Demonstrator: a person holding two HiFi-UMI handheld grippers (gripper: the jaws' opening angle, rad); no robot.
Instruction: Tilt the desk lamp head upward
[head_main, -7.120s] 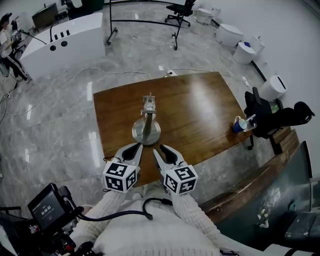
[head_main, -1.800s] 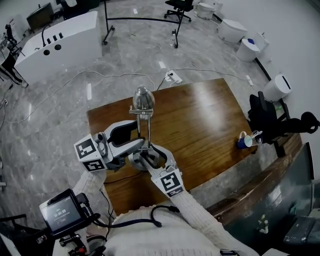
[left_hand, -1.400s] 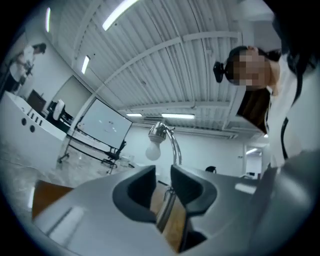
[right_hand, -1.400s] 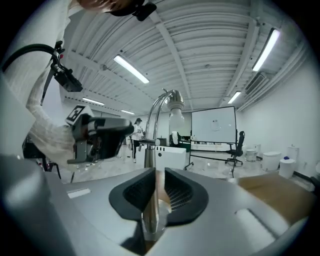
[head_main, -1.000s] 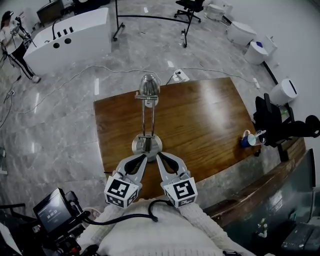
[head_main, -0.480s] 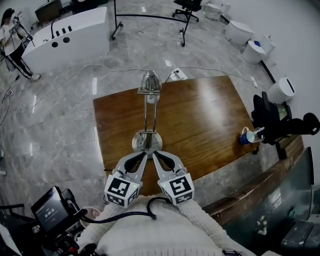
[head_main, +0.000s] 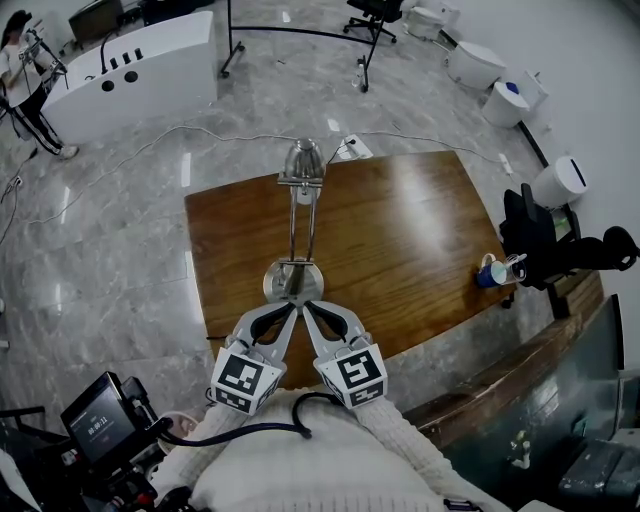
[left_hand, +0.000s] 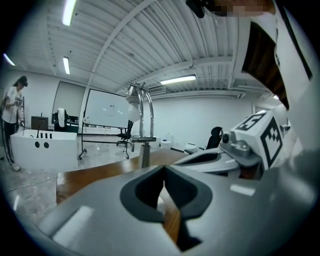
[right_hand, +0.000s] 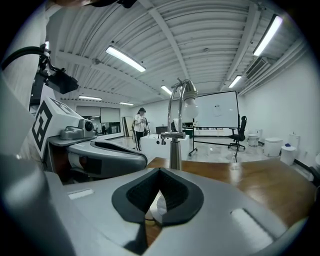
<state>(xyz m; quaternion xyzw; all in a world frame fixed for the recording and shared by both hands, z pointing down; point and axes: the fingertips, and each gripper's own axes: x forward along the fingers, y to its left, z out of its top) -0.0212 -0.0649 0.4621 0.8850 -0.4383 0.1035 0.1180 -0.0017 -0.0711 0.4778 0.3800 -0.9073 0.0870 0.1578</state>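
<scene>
The silver desk lamp stands on the wooden table. Its round base carries a twin-rod arm that rises to the dome head. My left gripper and right gripper rest side by side at the table's near edge. Their tips are just short of the base, and both are shut with nothing between the jaws. In the left gripper view the lamp rises beyond the closed jaws. In the right gripper view the bulb shows under the head.
A blue cup sits at the table's right edge beside a black chair. On the floor behind are a power strip with cables, a white counter, a person and a whiteboard frame.
The lamp arm, folded low at first, now stands raised. Both grippers, which were on the lamp's arm and base, have drawn back to the near edge and have barely shifted in the last second.
</scene>
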